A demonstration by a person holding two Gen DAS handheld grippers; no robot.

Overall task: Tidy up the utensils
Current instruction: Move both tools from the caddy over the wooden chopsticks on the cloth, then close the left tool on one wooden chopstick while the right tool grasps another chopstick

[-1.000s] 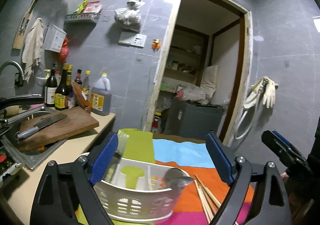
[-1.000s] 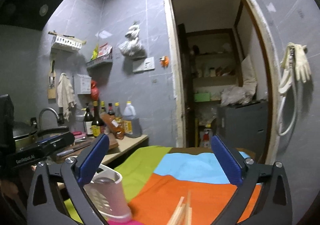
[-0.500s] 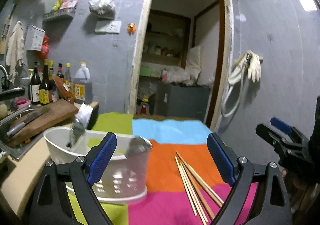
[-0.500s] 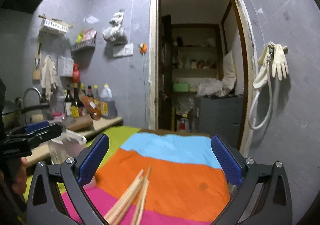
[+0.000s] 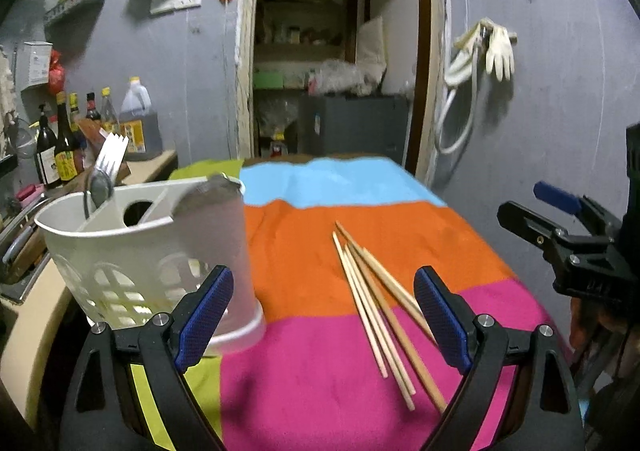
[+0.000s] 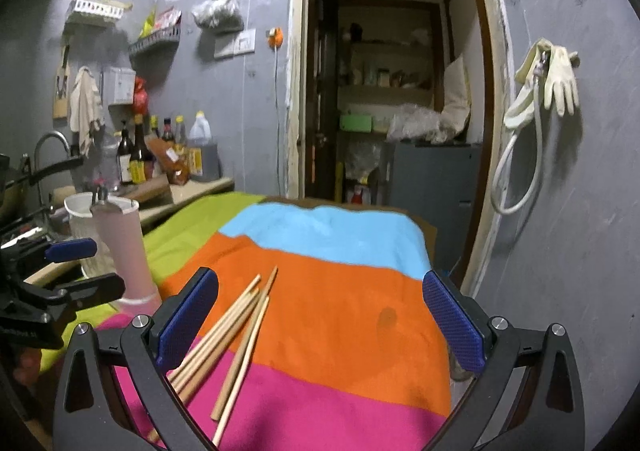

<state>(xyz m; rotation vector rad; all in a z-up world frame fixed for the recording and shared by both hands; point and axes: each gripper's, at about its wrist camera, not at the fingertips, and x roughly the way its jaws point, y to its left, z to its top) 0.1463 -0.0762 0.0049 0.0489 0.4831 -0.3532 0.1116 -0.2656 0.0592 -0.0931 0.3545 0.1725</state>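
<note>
- Your left gripper (image 5: 320, 323): jaws spread wide, nothing between the blue pads (image 5: 204, 315). It hangs low over the pink band of the striped cloth (image 5: 320, 371).
- Your right gripper (image 6: 320, 323): also wide apart, holding nothing. Its left pad (image 6: 186, 317) sits above the near ends of the chopsticks (image 6: 236, 331), not touching them as far as I can tell.
- Each gripper shows in the other's camera: right gripper at the right edge of the left view (image 5: 560, 235), left gripper at the left edge of the right view (image 6: 60, 275). Both are off to the sides of the cloth, well apart from each other.
- Chopsticks (image 5: 380, 303): loose bundle lying flat on the cloth, across the orange/pink boundary, fanned out slightly, tips pointing away from you. In the left view they lie between the two pads, closer to the right one.
- White utensil caddy (image 5: 132, 251): upright at the left edge of the cloth, just past your left gripper's left pad. Divided into compartments; a fork (image 5: 112, 159) and a spoon (image 5: 100, 187) stand in the far left one, handles down.
- The caddy's near right compartment is blurred; contents unreadable.
- Beyond the caddy: counter with bottles (image 5: 60, 147) along the grey wall, sink edge at far left.
- Straight ahead: open doorway (image 5: 332, 51) to a storage room; rubber gloves (image 5: 496, 51) hang on the wall to its right.
</note>
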